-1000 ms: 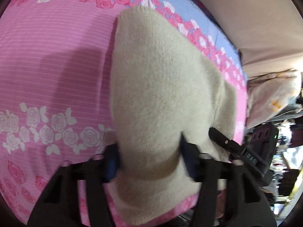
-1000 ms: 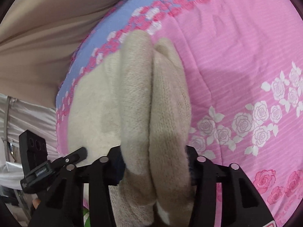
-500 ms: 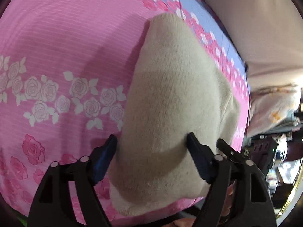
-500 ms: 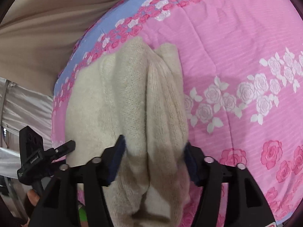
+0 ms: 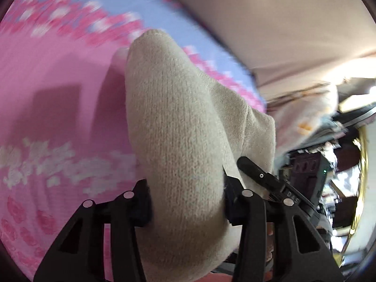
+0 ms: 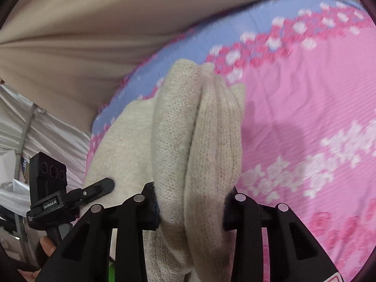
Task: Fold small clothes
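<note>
A cream knitted garment [image 5: 178, 127] hangs bunched between both grippers over a pink rose-patterned bedsheet [image 5: 51, 108]. My left gripper [image 5: 186, 202] is shut on one thick fold of it. My right gripper [image 6: 191, 208] is shut on two rolled folds of the same garment [image 6: 199, 141]. The far end of the garment reaches toward the sheet's blue border. The right gripper shows at the right of the left wrist view [image 5: 263, 178]; the left gripper shows at the left of the right wrist view [image 6: 94, 190]. The two grippers are close side by side.
A beige fabric wall or headboard [image 6: 94, 28] runs behind the bed. A pale patterned pillow or bundle [image 5: 303, 122] and room clutter [image 5: 329, 188] lie beyond the bed's right edge. White cloth [image 6: 35, 129] hangs at the left.
Both grippers, still shut on the garment, have tilted up and swung toward the blue border and beige wall. The background is motion-blurred.
</note>
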`<state>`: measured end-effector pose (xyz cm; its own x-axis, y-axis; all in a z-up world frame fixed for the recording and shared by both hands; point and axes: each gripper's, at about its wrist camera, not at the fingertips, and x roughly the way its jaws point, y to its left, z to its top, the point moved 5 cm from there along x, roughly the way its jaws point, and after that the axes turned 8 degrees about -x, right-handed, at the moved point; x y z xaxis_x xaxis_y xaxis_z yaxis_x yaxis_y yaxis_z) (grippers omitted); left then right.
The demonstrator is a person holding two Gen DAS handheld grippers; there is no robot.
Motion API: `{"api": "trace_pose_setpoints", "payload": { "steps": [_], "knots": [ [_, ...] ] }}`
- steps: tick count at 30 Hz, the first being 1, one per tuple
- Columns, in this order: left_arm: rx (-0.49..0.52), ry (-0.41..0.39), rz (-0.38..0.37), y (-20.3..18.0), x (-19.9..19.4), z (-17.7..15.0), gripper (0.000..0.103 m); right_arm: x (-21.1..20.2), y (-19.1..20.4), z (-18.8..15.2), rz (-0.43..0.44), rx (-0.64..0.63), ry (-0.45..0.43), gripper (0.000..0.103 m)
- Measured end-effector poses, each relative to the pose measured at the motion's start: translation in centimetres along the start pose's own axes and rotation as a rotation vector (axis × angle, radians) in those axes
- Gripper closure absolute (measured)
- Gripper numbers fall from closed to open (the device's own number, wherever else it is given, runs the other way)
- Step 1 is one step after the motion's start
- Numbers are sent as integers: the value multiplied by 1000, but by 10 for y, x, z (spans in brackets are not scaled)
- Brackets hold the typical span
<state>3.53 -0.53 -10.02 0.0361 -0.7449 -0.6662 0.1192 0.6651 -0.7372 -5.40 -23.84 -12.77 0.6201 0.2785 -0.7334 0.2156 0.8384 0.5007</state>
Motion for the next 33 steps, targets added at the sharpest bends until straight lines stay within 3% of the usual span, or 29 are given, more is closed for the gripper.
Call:
{"api": "trace_pose_setpoints", "payload": {
  "steps": [3,6,9,10,13,14,15,16,18,22,26,29,31,32,33],
  "knots": [
    [67,7,-7,-28,17,-6,56,-15,-24,8,-56,-9,1,66],
    [90,2,98,-29,55,-10,50,8,-64,2,-99,47,65,61],
    [66,28,254,1,94,-17,44,40,-106,-19,-207,121,164,57],
    [51,28,296,11,106,-19,44,43,-112,-24,-179,141,149,45],
    [15,-1,276,19,114,-20,20,42,-123,-32,-104,229,100,40],
    [-6,-12,285,24,118,-19,16,43,-124,-35,-78,247,101,40],
    [-26,-2,258,26,119,-22,22,44,-125,-37,-62,253,99,47],
    [-53,24,204,28,122,-24,33,43,-122,-37,-57,243,93,59],
    [-93,38,149,20,121,-20,56,32,-107,-29,-63,207,71,65],
    [-15,15,65,-15,79,-13,61,-6,-52,2,-46,101,-23,67],
    [47,-36,4,-41,4,1,60,-39,16,35,7,-8,-84,67],
    [80,-102,0,-38,-59,12,58,-36,70,48,57,-82,-93,66],
    [89,-153,43,-21,-90,20,54,-11,96,53,68,-106,-79,56],
    [90,-171,75,-14,-93,25,43,11,103,51,52,-116,-72,52],
    [100,-189,134,2,-93,31,16,33,106,47,28,-131,-63,40]
  ]
}}
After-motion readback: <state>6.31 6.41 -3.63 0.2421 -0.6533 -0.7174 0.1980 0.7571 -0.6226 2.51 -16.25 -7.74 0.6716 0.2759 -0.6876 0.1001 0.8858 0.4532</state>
